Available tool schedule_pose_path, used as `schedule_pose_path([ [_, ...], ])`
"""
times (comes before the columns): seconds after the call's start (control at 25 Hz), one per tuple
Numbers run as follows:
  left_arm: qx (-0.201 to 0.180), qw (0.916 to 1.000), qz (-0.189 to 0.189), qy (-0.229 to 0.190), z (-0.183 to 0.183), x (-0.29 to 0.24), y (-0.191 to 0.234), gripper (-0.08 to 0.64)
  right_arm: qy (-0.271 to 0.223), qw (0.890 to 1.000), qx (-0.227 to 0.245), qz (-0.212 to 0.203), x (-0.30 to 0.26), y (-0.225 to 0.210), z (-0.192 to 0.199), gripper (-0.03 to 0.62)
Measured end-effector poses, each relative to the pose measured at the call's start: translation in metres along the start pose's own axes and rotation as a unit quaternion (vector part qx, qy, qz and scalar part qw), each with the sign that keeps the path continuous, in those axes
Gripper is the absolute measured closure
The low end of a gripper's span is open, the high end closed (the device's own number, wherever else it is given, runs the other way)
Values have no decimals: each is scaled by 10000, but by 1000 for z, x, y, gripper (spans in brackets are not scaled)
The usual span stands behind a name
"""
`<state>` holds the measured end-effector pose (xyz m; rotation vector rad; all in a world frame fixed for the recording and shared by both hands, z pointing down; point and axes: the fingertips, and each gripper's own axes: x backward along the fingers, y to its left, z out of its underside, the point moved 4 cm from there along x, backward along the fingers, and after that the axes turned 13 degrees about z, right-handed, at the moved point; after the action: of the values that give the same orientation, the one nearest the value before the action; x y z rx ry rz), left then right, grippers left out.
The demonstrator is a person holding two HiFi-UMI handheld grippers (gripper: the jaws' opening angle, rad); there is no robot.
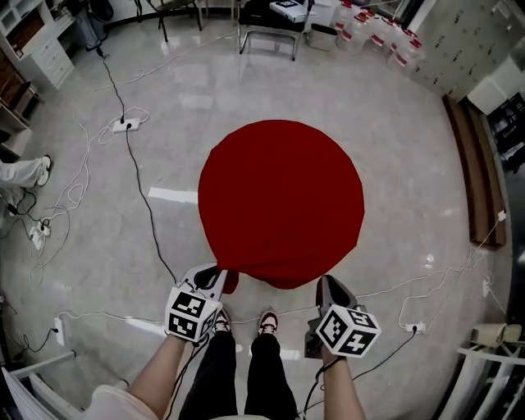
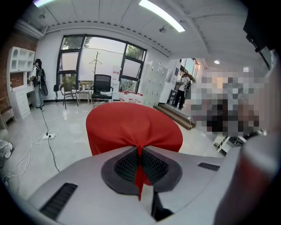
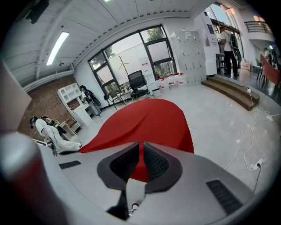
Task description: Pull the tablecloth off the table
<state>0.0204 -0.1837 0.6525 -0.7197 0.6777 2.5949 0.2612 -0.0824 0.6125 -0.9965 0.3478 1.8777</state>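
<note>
A red tablecloth drapes over a round table in the middle of the floor and hides the table under it. My left gripper is at the cloth's near-left hem and is shut on a pinched fold of the tablecloth, which shows between the dark pads. My right gripper is at the near-right hem, also shut on the tablecloth. From both gripper views the cloth runs taut from the jaws up to the tabletop.
Cables and power strips trail over the pale floor on the left and near right. Chairs and white jugs stand at the far side. A wooden step runs along the right. My shoes stand just below the table.
</note>
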Motion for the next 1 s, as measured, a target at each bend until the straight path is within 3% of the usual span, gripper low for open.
schedule_pose_path([
  [0.04, 14, 10000, 3, -75, -6, 3, -1, 543, 31, 10000, 27, -30, -2, 1, -1, 550],
  [0.08, 40, 9999, 11, -155, -13, 6, -1, 541, 67, 9999, 42, -77, -5, 2, -3, 477],
  [0.12, 68, 9997, 21, -231, -20, 9, -1, 543, 96, 9999, 50, -134, -7, 3, -5, 446],
  [0.36, 124, 9986, 109, -504, -58, 18, -2, 543, 120, 9988, 161, -436, -13, 18, -22, 418],
  [0.56, -126, 9978, 229, -614, -86, 29, -10, 543, 268, 9975, 405, -506, -23, 27, -22, 390],
  [0.72, -174, 9973, 293, -647, -92, 36, -16, 543, 313, 9978, 229, -545, -30, 30, -27, 390],
  [1.0, -193, 9966, 327, -735, -102, 47, -24, 543, 317, 9962, 432, -680, -41, 40, -45, 383],
])
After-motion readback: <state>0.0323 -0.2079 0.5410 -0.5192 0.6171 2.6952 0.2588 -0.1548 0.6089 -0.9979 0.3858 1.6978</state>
